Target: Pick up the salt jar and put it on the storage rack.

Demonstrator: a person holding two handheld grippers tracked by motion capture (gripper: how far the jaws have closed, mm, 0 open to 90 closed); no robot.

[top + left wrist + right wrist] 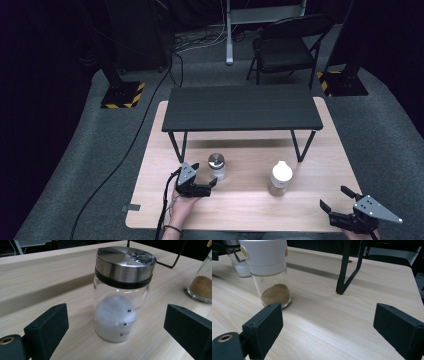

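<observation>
Left gripper (206,175) jaws spread wide, flanking upright glass jar with steel lid, white powder inside (122,293), lined up for grasp. Right gripper (336,196) jaws spread, idle near white-capped glass jar of brown powder (269,272).

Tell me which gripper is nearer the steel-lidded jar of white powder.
Left. The left gripper sits right beside the steel-lidded jar, jaws open toward it and not touching. The right gripper is open at the table's near right corner, beyond the white-capped jar.
</observation>
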